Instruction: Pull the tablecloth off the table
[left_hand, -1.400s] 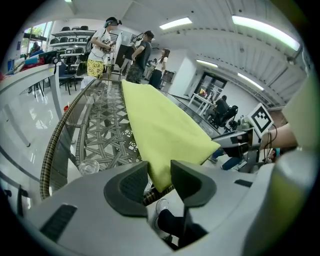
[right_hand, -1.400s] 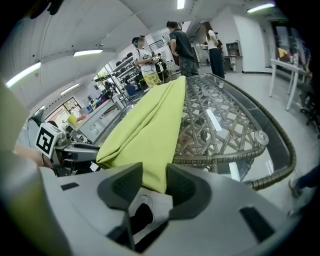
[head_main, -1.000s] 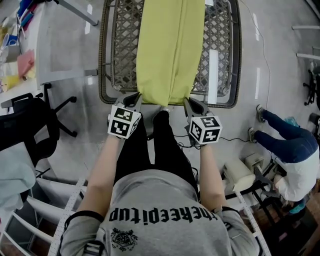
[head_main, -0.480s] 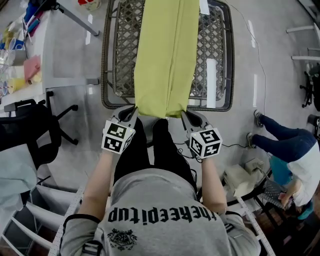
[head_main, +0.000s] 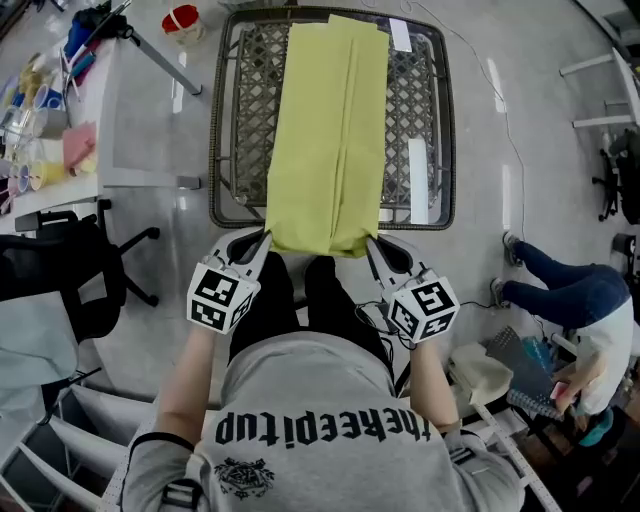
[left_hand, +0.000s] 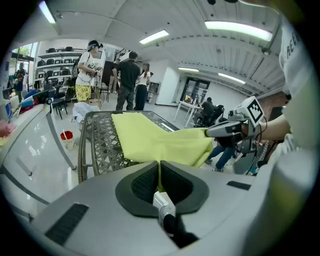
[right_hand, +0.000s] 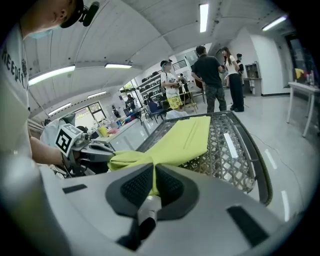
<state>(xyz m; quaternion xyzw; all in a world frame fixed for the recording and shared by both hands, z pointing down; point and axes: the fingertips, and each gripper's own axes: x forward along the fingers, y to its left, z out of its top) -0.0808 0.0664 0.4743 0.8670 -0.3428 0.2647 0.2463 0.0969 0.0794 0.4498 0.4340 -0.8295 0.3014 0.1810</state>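
Note:
A yellow-green tablecloth (head_main: 325, 130) lies lengthwise down the middle of a lattice-topped table (head_main: 228, 120). Its near edge is bunched and lifted off the table's near rim. My left gripper (head_main: 265, 238) is shut on the near left corner, and my right gripper (head_main: 372, 245) is shut on the near right corner. In the left gripper view the cloth (left_hand: 150, 142) runs from between the shut pads of the left gripper (left_hand: 159, 170) across to the right gripper (left_hand: 215, 131). In the right gripper view the cloth (right_hand: 185, 137) is pinched in the right gripper (right_hand: 154, 172), with the left gripper (right_hand: 102, 150) beside it.
A white strip (head_main: 418, 165) lies on the lattice right of the cloth. A white table (head_main: 130, 110) and a black chair (head_main: 60, 270) stand at the left. A red cup (head_main: 182, 18) is on the floor beyond. A person sits at the right (head_main: 570, 300). People stand in the background (left_hand: 129, 80).
Both grippers have risen together with the cloth's near edge in them. That edge hung over the table's near rim before and is now lifted and bunched.

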